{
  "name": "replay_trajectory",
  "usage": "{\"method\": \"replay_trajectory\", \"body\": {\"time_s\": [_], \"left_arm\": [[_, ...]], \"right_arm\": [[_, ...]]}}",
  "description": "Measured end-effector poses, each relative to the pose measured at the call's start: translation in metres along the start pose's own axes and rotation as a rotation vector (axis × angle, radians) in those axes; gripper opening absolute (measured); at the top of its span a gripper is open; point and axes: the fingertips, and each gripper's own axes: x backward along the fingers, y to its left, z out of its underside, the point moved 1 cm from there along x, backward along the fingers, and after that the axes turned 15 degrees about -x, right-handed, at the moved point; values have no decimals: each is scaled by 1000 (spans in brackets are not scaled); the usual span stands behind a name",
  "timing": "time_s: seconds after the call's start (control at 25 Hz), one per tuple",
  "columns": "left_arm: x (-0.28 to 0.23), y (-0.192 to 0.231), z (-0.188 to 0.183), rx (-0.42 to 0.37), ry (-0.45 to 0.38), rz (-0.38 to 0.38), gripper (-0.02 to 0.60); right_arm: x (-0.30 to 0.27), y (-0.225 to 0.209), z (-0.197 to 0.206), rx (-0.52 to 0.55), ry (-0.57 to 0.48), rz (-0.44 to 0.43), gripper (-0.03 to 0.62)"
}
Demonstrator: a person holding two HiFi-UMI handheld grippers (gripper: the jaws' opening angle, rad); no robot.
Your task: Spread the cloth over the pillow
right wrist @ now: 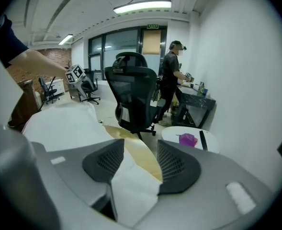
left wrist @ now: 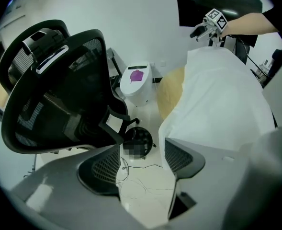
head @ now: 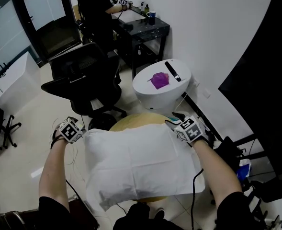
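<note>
A white cloth (head: pixel 141 162) lies spread across a bulging shape on the round wooden table (head: pixel 131 121); the pillow itself is hidden beneath it. My left gripper (head: pixel 81 134) is at the cloth's far left corner. Its jaws stand open, with floor showing between them and the cloth's edge (left wrist: pixel 222 99) against the right finger (left wrist: pixel 181 159). My right gripper (head: pixel 175 124) is at the far right corner, also open. A corner of the cloth (right wrist: pixel 131 186) lies loose below and between its fingers (right wrist: pixel 105 164), with no pad pressing on it.
A black office chair (head: pixel 83 75) stands just beyond the table on the left. A white round side table (head: pixel 145 87) carries a purple object (head: pixel 160 80) and a black remote (head: pixel 173 71). A person (head: pixel 95 4) stands at a black desk (head: pixel 148 28) at the back. A dark panel (head: pixel 270 80) runs along the right.
</note>
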Motion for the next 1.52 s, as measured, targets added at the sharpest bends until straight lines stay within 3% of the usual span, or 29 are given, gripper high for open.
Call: {"method": "replay_trajectory", "body": {"time_s": [0.16,0.36,0.6,0.88,1.2,1.36,1.52], "left_arm": [[10,-2,-14,9,-54,-7,282],[38,-28,-65,-30,-198,29,267],[66,-65,-110,-69,-324,35,262],[77,-127,-122,-20,-366,51,262],[74,-184,-90,72,-337,37,256],[65,-196,-90,100,-333,34,251],[59,-195,-86,178,-351,28,244]], "right_arm": [[-1,13,-15,27,-19,-22,227],[20,10,-31,5,-57,-30,227],[55,2,-21,-33,-50,-2,225],[93,4,43,-136,8,19,224],[95,9,146,-286,146,30,219],[84,9,162,-338,157,21,219],[81,8,161,-335,143,44,219]]}}
